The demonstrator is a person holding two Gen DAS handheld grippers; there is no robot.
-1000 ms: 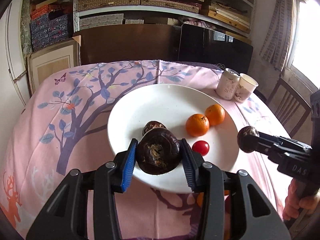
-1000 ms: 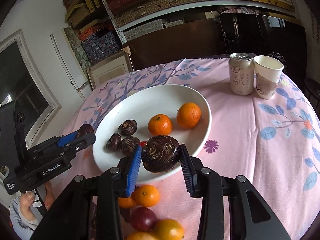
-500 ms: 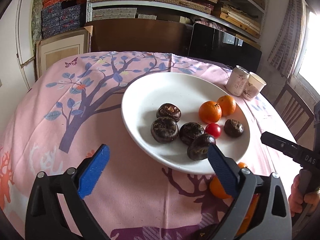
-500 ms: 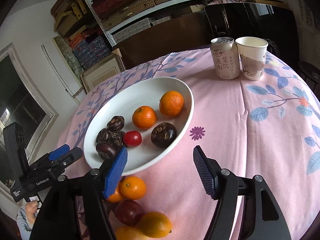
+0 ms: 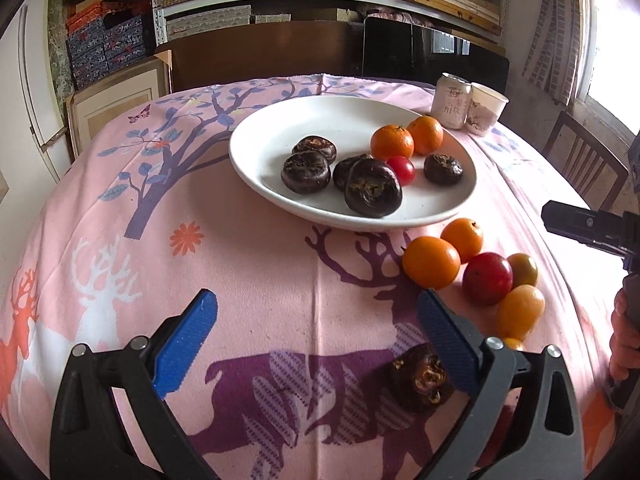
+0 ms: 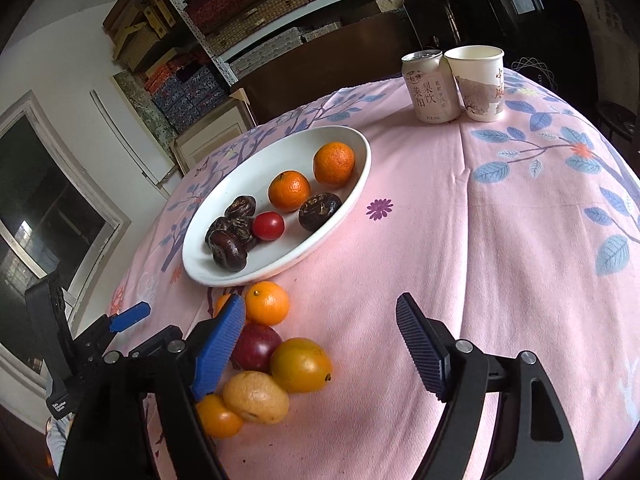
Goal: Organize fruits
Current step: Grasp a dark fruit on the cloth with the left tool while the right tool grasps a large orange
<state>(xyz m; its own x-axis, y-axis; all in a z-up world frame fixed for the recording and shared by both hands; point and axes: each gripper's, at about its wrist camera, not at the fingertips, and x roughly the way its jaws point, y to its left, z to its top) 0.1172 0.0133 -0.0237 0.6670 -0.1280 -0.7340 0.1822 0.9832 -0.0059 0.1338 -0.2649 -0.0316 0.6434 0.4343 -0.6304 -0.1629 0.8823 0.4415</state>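
Low in the left view, the left gripper [image 5: 316, 330] hung wide open and empty, a dark water chestnut [image 5: 420, 376] lying on the cloth just inside its right finger. The right gripper [image 6: 320, 344] was likewise open and empty, loose fruits [image 6: 298, 364] beside its left finger at lower left. Each pick would go best by centring one fruit between the pads before closing, then carrying it to the white plate [image 6: 348, 136] further up the frame.
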